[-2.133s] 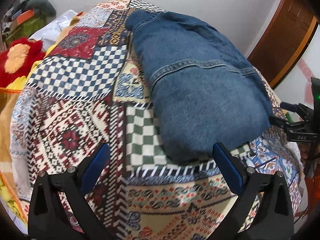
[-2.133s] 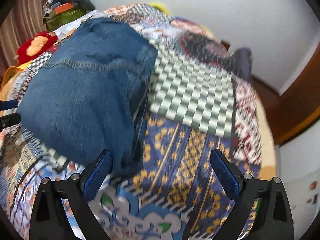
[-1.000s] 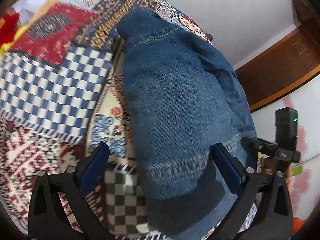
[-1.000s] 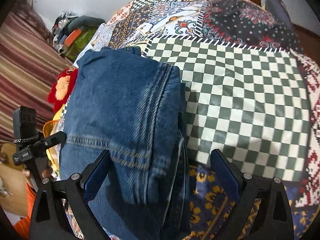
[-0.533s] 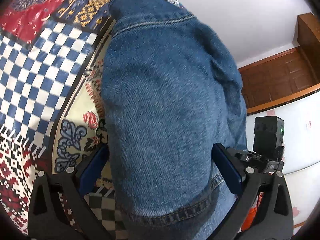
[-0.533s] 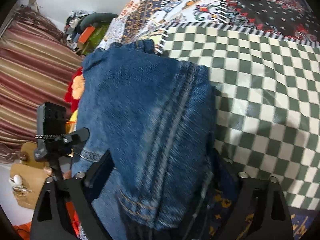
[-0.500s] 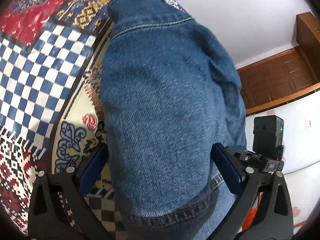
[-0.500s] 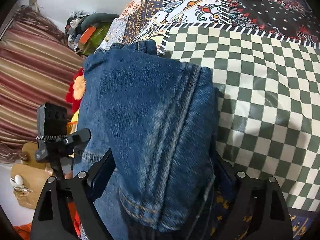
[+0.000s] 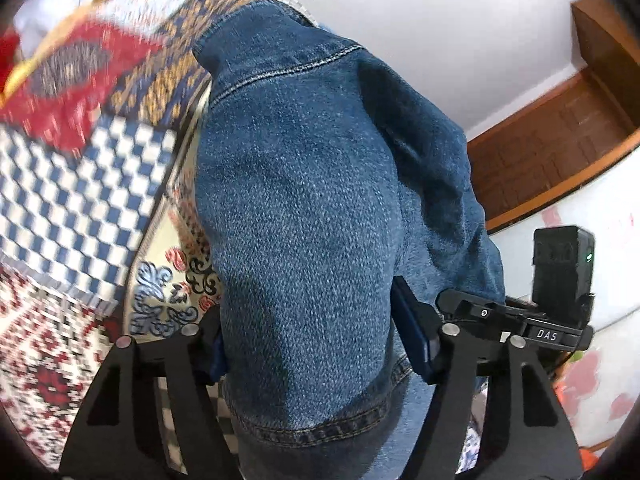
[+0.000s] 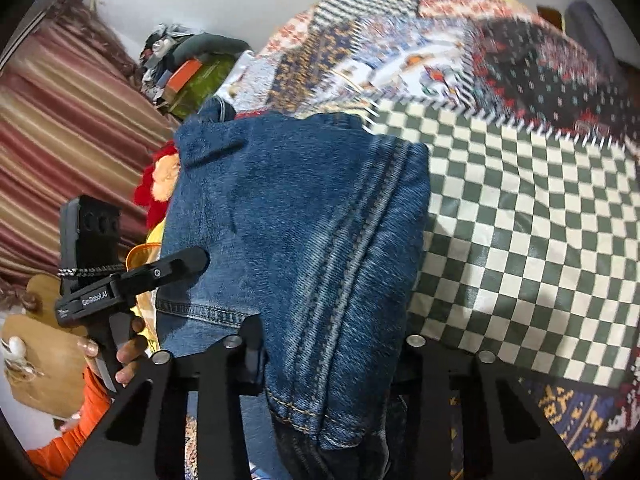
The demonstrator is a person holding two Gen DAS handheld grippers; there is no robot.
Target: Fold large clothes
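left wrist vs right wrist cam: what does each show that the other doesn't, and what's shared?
Left wrist only: a wooden door and blue-and-white checked patch.
Right wrist only: striped curtain, red stuffed toy, green-checked patch, hand on the other tool.
Both: folded denim jacket on the patchwork bedspread, bunched between closing jaws.

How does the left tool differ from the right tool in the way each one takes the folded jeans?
The left tool straddles the broad plain side of the folded jeans; the right tool takes the side with the thick stitched seam. The left tool's jaws stand wider apart than the right tool's. Both have denim between them, and both are closing.
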